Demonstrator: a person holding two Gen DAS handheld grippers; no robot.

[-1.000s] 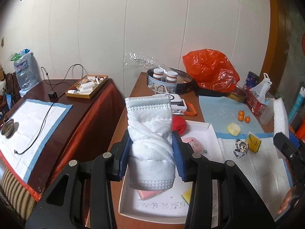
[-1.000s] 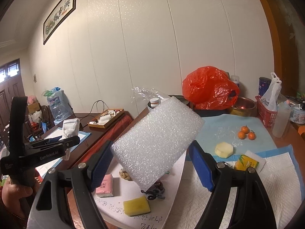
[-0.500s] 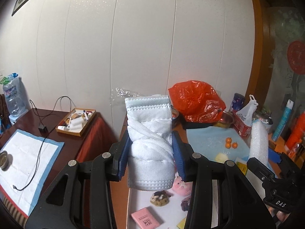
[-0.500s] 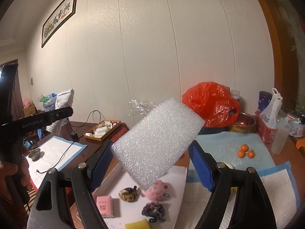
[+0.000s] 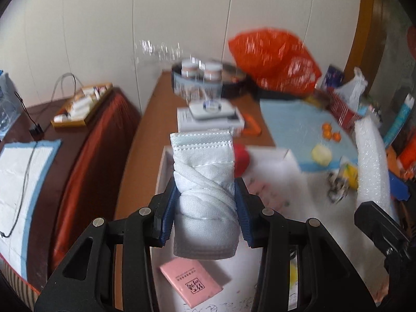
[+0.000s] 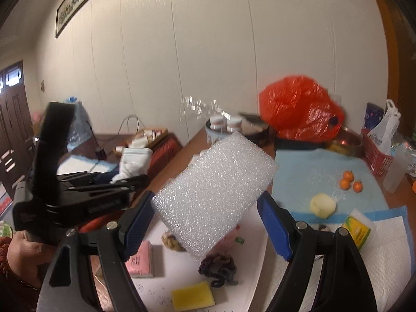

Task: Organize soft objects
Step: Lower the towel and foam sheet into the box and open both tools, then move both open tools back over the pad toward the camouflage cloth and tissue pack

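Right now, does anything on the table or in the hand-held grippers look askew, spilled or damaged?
Nothing looks spilled or damaged. The white foam block sits diagonally in the right hand-held gripper, one corner hanging low over the white tray. The rolled white cloth stands upright in the left hand-held gripper.

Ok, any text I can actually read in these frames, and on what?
Nothing reads clearly.
Pink packet: boxed characters, too blurred to read.
Wall frame: script too small to read.
Yellow box: print too small to read.
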